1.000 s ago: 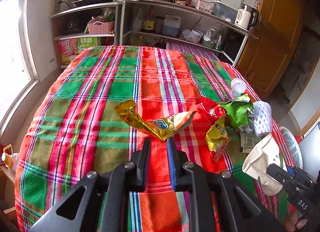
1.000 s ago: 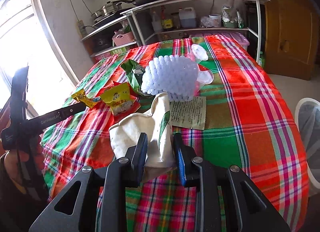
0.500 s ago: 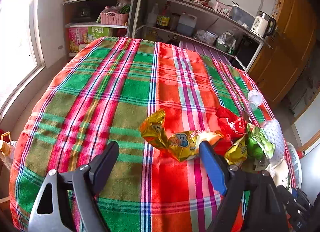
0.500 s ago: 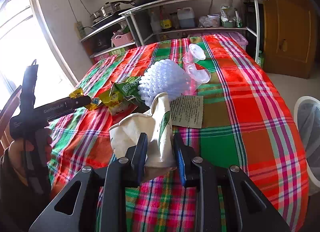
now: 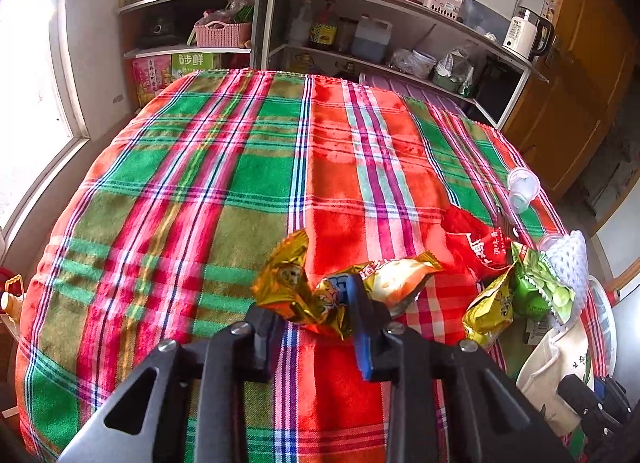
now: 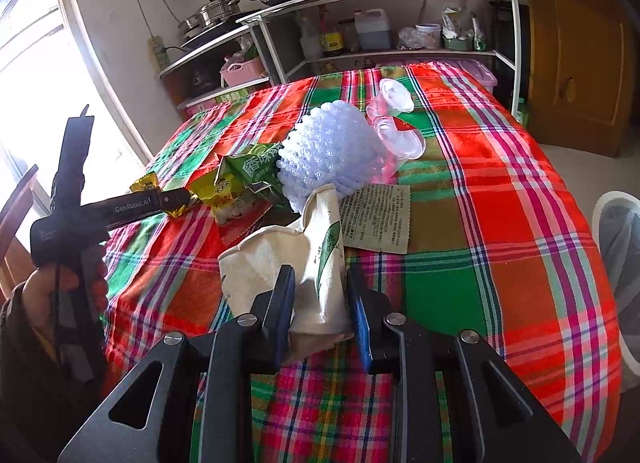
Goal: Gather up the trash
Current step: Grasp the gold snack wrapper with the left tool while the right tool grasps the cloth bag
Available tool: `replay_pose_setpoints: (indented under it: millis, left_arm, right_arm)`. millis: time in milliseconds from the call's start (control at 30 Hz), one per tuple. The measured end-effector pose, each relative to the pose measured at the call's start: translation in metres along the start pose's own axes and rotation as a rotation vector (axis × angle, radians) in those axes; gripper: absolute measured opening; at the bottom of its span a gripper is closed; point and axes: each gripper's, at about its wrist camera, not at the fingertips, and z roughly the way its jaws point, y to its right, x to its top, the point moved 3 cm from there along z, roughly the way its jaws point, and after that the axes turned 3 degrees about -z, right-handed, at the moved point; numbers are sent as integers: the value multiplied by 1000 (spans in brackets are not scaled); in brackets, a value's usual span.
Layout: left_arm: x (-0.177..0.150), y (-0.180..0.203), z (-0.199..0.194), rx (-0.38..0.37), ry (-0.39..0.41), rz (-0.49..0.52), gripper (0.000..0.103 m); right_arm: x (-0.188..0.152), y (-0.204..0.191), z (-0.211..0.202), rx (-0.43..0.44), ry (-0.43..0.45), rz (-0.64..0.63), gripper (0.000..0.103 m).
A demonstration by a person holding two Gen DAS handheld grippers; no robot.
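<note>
On the left of the plaid-covered desk [image 5: 224,191], the left hand-held gripper [image 5: 316,311] reaches down over the gold snack wrapper [image 5: 304,295]. Its jaws are closing, with the crumpled middle of the wrapper between them and both fingers against the foil. The wrapper's long axis runs across the view, one twisted gold end pointing up and left, the paler printed end pointing right toward the other litter.

Just right of it lies a red packet [image 5: 480,243], then a small yellow packet [image 5: 490,309] and a green packet [image 5: 540,287] touching each other, with a white foam net [image 5: 572,259] behind them. A clear plastic cup [image 5: 522,189] sits apart, nearer the far right edge of the cloth.

In the right wrist view, the right hand-held gripper [image 6: 318,303] is clenched on a white paper bag [image 6: 320,263]. The bag stands roughly upright between the fingers, its long axis pointing away from the camera toward the foam net, its crumpled open side spreading left. A printed paper slip [image 6: 378,219] lies flat just right of the bag. A white bin [image 6: 620,263] shows past the desk's right edge.
</note>
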Motion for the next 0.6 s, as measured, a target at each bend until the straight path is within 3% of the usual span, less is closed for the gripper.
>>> replay_pose_setpoints:
  millis: [100,600]
  left_arm:
    - [-1,-1,-2,-11,0,0,18]
    - [-13,26,-62,-119,68,44,16]
  right_arm:
    - [0,0,0,1,1,0,28]
    - [-4,2,-25,6,53,4,28]
